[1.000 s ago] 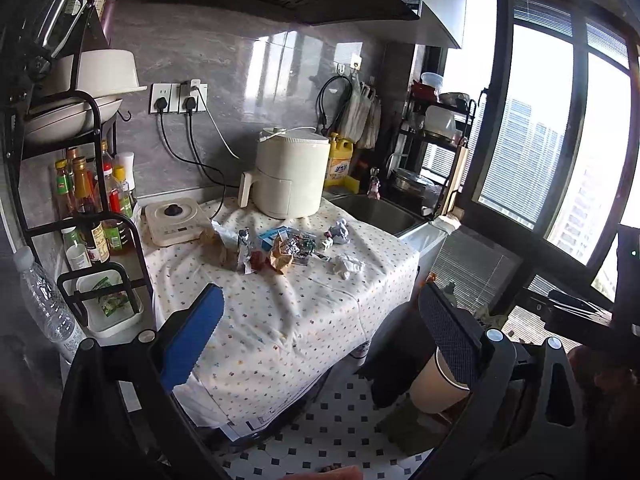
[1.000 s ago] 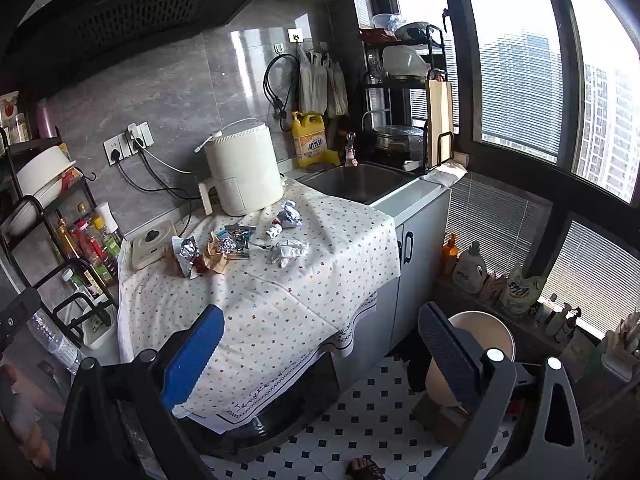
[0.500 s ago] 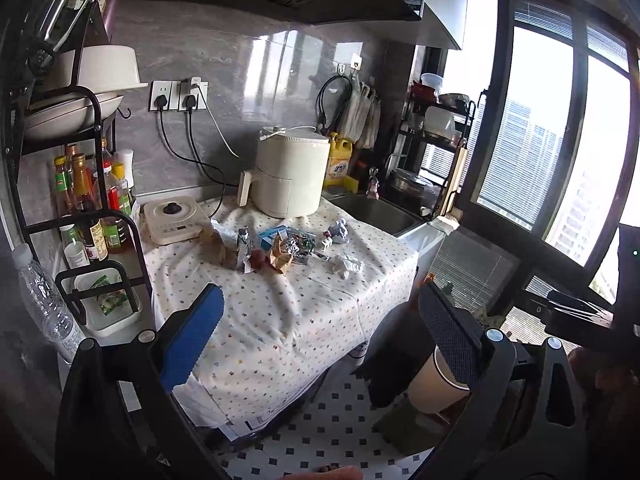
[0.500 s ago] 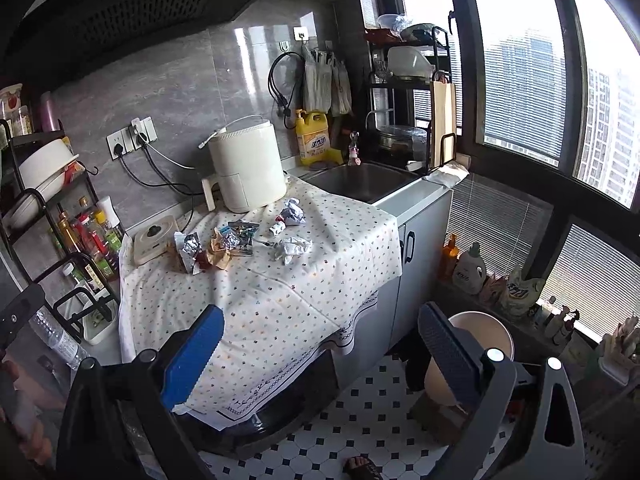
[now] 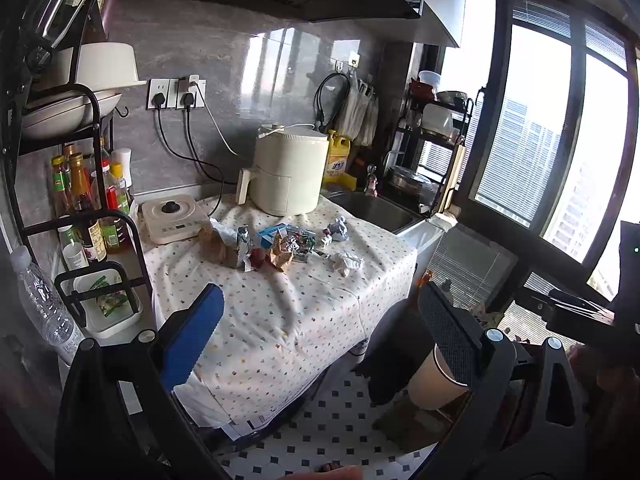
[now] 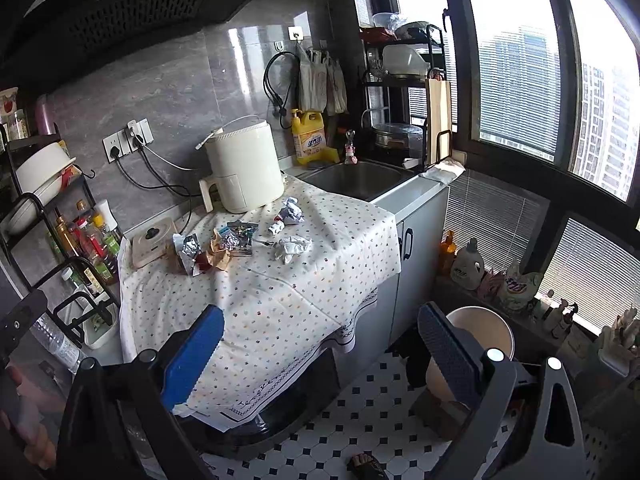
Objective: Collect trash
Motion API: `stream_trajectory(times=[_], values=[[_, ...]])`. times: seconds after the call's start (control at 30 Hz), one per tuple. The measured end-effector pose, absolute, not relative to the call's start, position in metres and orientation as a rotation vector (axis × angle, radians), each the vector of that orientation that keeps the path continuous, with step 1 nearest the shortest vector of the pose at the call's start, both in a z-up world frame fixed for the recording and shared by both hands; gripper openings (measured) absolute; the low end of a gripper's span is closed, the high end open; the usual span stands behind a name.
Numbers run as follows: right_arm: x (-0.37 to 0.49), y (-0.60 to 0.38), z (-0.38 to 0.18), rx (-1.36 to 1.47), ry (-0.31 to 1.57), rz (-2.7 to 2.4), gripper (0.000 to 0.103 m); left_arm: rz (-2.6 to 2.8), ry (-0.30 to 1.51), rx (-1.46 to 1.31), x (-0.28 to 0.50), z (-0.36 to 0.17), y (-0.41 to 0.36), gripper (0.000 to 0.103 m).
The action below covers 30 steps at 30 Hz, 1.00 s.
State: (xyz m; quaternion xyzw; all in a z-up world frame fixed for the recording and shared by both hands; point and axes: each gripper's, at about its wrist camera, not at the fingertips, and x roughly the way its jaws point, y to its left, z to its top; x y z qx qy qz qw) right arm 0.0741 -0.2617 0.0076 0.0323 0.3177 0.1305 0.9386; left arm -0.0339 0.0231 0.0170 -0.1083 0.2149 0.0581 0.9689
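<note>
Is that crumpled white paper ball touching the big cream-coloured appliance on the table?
Apart. The right wrist view shows the white paper ball well in front of the cream appliance, with bare tablecloth between them.

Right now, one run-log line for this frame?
stage: approach | left gripper: open, empty | right gripper: open, empty | trash pile: untouched on tablecloth

Cream air fryer [image 5: 289,172] on white, multicolour-dotted tablecloth [image 5: 280,304]; yellow detergent bottle [image 6: 309,136].

Left gripper [image 5: 320,330]: black frame, one blue finger pad [image 5: 191,338], one black ribbed finger pad [image 5: 448,330], silver screws [image 5: 493,335] at the joints. Right gripper [image 6: 320,350] built the same. Sandal [image 6: 366,465] on one foot.
</note>
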Motion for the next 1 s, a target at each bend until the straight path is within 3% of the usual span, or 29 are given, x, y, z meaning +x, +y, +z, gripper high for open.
stream_trajectory(times=[0.57, 1.0], values=[[0.087, -0.261, -0.002, 0.104, 0.663, 0.238, 0.095, 0.088, 0.452, -0.216, -0.015, 0.012, 0.023, 0.097], [0.180, -0.238, -0.039, 0.167, 0.706, 0.298, 0.095, 0.111, 0.473, -0.283, 0.059, -0.012, 0.049, 0.096]])
